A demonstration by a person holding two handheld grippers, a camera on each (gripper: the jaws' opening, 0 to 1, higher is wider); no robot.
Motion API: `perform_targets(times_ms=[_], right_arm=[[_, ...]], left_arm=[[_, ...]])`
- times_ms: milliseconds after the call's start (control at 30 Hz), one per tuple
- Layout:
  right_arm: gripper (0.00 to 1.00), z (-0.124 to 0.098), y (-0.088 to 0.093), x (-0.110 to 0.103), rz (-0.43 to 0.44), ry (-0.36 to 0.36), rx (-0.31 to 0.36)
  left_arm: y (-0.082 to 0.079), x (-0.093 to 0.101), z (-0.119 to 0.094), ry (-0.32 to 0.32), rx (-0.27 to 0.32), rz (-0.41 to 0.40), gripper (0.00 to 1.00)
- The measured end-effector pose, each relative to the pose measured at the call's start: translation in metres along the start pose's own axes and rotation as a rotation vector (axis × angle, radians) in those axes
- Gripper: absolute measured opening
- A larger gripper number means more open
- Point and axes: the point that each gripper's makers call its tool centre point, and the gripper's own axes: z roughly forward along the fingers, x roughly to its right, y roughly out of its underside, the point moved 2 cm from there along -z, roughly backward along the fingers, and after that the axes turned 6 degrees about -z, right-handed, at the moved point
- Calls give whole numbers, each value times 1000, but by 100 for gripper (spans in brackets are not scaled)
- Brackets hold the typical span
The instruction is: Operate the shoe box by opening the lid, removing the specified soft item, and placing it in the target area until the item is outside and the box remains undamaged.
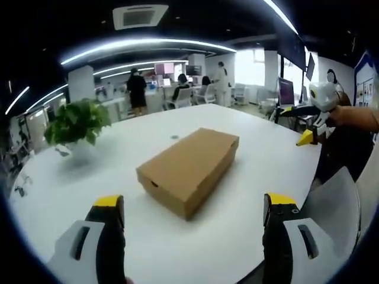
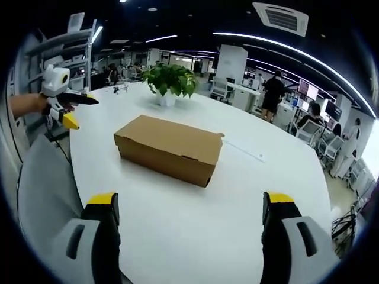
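Closed brown box (image 1: 189, 170) at frame centre on the white table (image 1: 249, 171), lid down; likewise centre in the right gripper view (image 2: 170, 148). Left gripper (image 1: 194, 207) wide open, holding nothing, short of the box. Right gripper (image 2: 190, 204) equally wide, empty. Plant (image 2: 172, 80) beyond, upper left of the box.
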Motion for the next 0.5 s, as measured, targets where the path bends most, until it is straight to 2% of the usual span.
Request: perform_targets(times_ms=[500], right_arm=[[96,25,-2,13,-85,-66,-22]], left_arm=[[6,-3,25,21,-21,6,100]])
